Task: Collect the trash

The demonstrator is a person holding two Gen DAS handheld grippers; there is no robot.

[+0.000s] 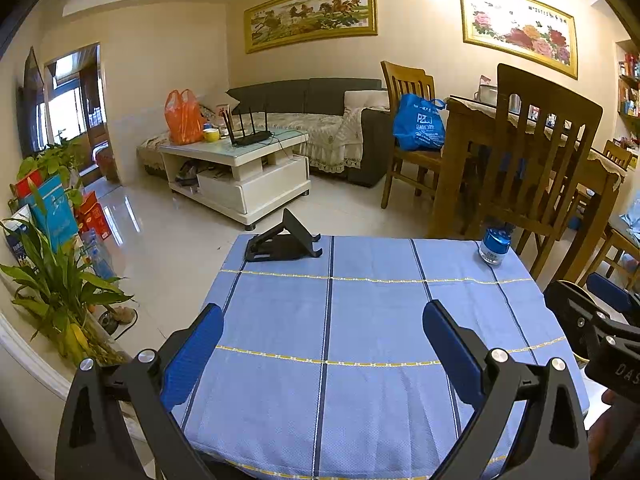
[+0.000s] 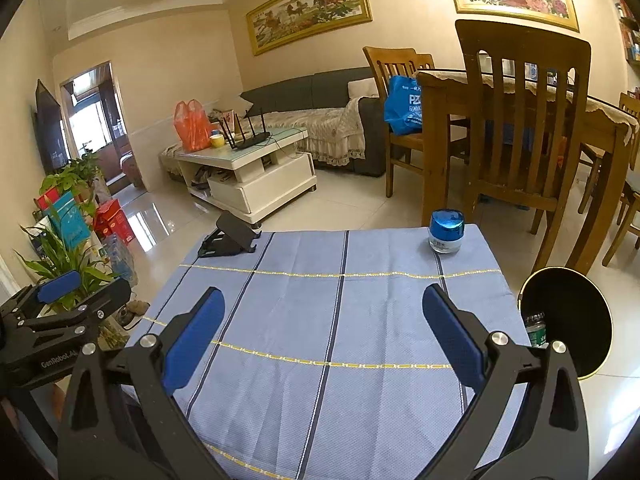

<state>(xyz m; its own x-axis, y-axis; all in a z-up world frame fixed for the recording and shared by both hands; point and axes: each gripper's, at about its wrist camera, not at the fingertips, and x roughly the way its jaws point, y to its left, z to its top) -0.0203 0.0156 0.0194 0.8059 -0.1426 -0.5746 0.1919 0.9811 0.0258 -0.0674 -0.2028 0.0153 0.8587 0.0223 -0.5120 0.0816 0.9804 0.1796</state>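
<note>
Blue checked tablecloth (image 2: 320,320) covers the small table, with yellow and navy lines across it. Left gripper (image 1: 323,334): jaws spread wide, blue pads apart, nothing between them, hovering over the near half of the cloth. Right gripper (image 2: 323,326): same stance, wide open and empty, over the cloth.

Cloth surface carries two items only. Black folding stand (image 2: 228,236) at 11 o'clock on the far edge. Small jar with shiny blue lid (image 2: 447,232) at 1 o'clock near the far right corner; label too small to read.

Black bin with gold rim (image 2: 568,320) on the floor at 3 o'clock, just beside the table's right edge. Its near side is cut by the right gripper's arm. Inside, against the left wall, a crushed bottle with a green label (image 2: 536,330) shows partly; the rest of the interior is dark, contents beyond that cannot be made out.

From the left wrist view the bin is almost wholly hidden behind the other gripper's body at 3 o'clock; only a sliver of rim shows.

Wooden chair (image 2: 520,128) stands beyond the table at 1 o'clock.
</note>
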